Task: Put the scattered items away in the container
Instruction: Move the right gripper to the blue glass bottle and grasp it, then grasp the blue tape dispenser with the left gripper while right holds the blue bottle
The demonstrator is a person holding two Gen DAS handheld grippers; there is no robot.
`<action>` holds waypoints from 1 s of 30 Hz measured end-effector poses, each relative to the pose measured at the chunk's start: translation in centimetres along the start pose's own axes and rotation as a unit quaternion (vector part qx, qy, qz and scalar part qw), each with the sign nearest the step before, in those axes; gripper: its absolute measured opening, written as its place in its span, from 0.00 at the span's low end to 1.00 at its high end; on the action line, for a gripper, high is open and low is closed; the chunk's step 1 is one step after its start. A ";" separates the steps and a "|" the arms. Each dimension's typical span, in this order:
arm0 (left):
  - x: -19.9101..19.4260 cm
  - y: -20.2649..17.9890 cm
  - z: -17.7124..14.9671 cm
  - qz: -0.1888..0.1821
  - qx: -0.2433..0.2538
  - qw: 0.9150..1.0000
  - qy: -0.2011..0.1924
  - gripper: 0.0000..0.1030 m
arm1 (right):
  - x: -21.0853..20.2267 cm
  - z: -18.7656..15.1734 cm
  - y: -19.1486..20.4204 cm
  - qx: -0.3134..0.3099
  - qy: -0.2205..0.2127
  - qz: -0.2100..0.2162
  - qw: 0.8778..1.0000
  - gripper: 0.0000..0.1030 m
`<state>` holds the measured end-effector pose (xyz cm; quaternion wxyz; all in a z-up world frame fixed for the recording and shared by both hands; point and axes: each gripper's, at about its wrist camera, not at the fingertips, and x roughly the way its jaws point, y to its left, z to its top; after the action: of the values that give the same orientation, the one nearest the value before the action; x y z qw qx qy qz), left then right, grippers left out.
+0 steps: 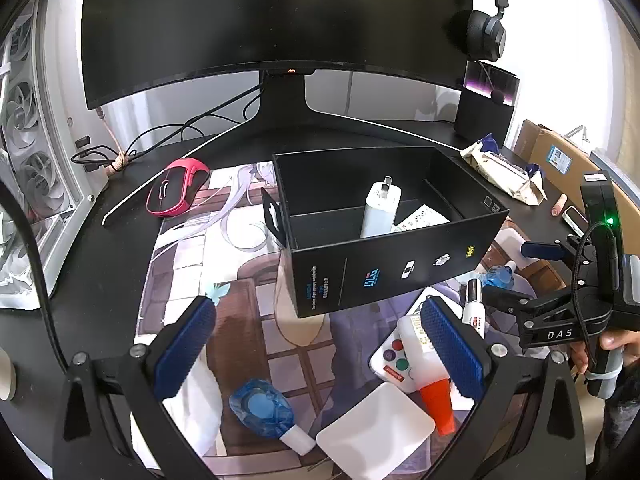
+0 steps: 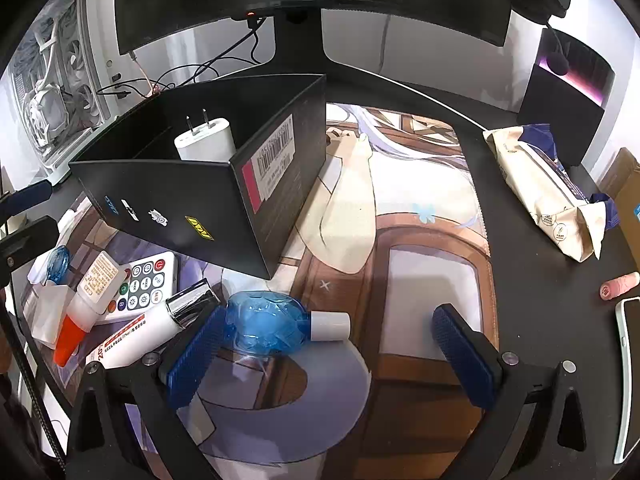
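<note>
An open black box stands on the desk mat with a white charger upright inside. My left gripper is open above the mat in front of it. Below it lie a blue bottle, a white square lid, an orange-capped glue bottle and a remote. My right gripper is open. A second blue bottle lies between its fingers, close to the left pad. A white tube with a chrome cap lies just left of that, by the box.
A pink mouse sits left of the box, with a monitor stand and cables behind. A tissue pack, a pink cylinder and a phone lie on the right. A white PC case borders the left.
</note>
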<state>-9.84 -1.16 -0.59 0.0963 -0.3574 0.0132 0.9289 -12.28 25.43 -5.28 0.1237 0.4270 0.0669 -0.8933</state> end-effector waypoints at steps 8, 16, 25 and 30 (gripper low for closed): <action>-0.1 0.2 0.0 0.001 0.003 1.000 -0.001 1.00 | -0.8 -0.4 0.9 -0.027 -0.024 0.027 0.999 0.70; -0.7 0.6 0.1 0.008 0.002 1.000 -0.003 1.00 | -1.2 -0.7 1.6 -0.035 -0.038 0.032 0.998 0.54; -0.9 2.3 -0.6 0.020 -0.011 1.000 0.006 1.00 | -1.9 -0.5 1.4 -0.033 -0.049 0.026 0.998 0.55; -1.2 3.4 -1.4 0.031 -0.025 0.999 0.010 1.00 | -2.8 -0.2 0.9 -0.027 -0.061 0.023 0.998 0.55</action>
<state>-8.70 -4.80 -0.96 0.0584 -0.3686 0.0024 0.9277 -10.19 25.04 -3.25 0.1598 0.3699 0.0730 -0.9123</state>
